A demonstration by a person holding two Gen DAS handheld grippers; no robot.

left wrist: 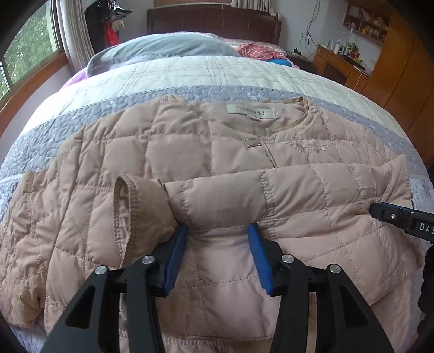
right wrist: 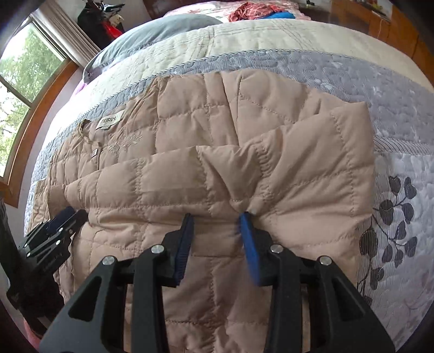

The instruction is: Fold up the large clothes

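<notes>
We've got the beige jacket (left wrist: 190,152) on the quilted bedspread (left wrist: 217,73) – bare quilt beyond it – left gripper (left wrist: 219,230) and right gripper (right wrist: 217,217) both parted, tips on its folded sleeve (left wrist: 271,195).

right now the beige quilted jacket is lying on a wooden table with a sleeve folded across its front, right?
Not a table: in the left wrist view the jacket lies on a bed, on its quilted bedspread. A sleeve is indeed folded across its front.

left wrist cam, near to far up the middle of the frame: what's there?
left gripper → folded-over sleeve → metal clasp → neck label → grey-blue quilt band → cream quilt → grey pillow → dark headboard
</notes>
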